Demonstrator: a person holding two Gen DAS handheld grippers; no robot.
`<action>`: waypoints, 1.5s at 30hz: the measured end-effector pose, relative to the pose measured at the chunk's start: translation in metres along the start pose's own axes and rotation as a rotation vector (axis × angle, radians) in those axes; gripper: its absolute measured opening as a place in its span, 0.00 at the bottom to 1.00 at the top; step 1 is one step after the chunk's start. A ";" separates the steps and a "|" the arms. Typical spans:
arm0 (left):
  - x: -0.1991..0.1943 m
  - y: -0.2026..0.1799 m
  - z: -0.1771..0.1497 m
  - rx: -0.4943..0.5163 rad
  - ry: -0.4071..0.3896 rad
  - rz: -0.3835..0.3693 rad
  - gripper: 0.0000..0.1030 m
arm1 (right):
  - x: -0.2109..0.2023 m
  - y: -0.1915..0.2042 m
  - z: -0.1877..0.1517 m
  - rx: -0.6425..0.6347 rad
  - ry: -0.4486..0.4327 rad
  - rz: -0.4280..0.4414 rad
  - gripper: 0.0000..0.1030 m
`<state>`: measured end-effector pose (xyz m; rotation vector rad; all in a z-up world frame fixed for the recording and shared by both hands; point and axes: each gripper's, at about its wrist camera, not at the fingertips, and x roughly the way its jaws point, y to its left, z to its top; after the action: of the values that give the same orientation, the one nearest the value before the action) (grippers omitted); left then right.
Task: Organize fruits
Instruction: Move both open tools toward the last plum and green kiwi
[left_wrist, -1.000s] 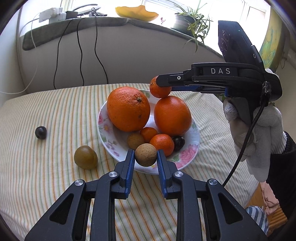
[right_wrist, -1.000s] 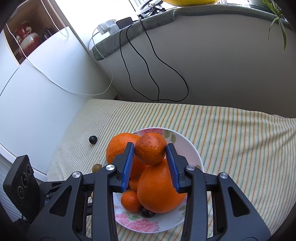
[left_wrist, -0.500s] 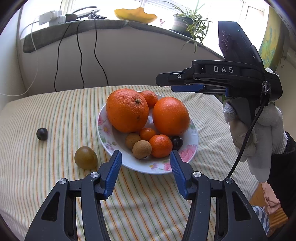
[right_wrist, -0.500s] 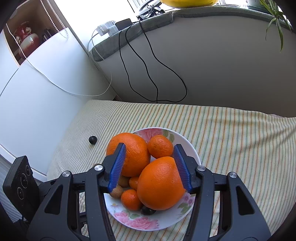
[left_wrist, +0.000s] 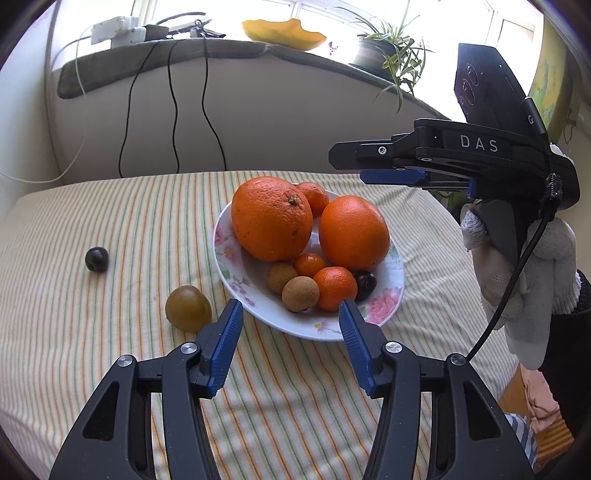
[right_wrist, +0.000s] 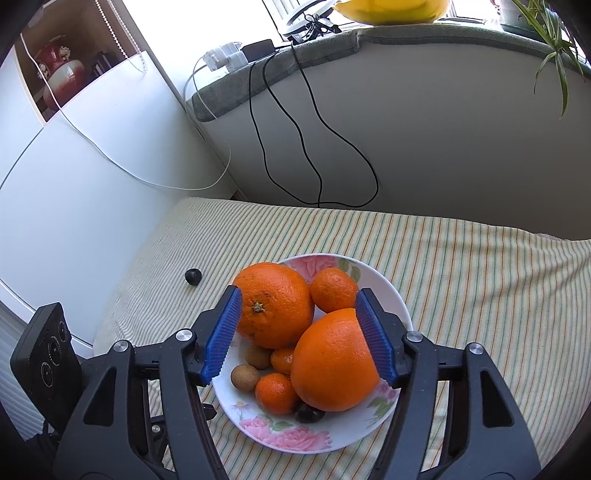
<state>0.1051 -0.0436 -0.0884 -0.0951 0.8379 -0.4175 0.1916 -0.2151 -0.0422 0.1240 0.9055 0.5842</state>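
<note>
So, L to R we see a dark plum (left_wrist: 96, 259) and a green-brown fruit (left_wrist: 188, 308) loose on the striped cloth (left_wrist: 110, 221), then the floral plate (left_wrist: 384, 306) w/ oranges. Left gripper (left_wrist: 290, 321) released, empty. Right gripper (right_wrist: 297, 328) has just been opening, nothing clamped, above the big oranges (right_wrist: 275, 304).

Striped tablecloth (left_wrist: 110, 362) as landmark. Behind it: grey-padded sill (left_wrist: 166, 55); black cables (left_wrist: 173, 110) hang from sill toward cloth. Potted plant (left_wrist: 384, 48) on sill, right end; yellow dish (left_wrist: 284, 29) mid-sill.
</note>
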 end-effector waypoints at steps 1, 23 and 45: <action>-0.001 0.001 -0.001 -0.001 0.000 0.002 0.52 | 0.000 0.002 0.000 -0.004 -0.001 0.000 0.66; -0.034 0.069 -0.020 -0.095 -0.035 0.140 0.60 | -0.004 0.067 -0.013 -0.227 -0.001 -0.019 0.82; -0.041 0.111 -0.018 -0.151 -0.058 0.191 0.60 | 0.026 0.128 -0.035 -0.492 0.081 -0.008 0.77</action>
<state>0.1033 0.0759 -0.0991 -0.1647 0.8123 -0.1715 0.1229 -0.0989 -0.0391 -0.3487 0.8162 0.7920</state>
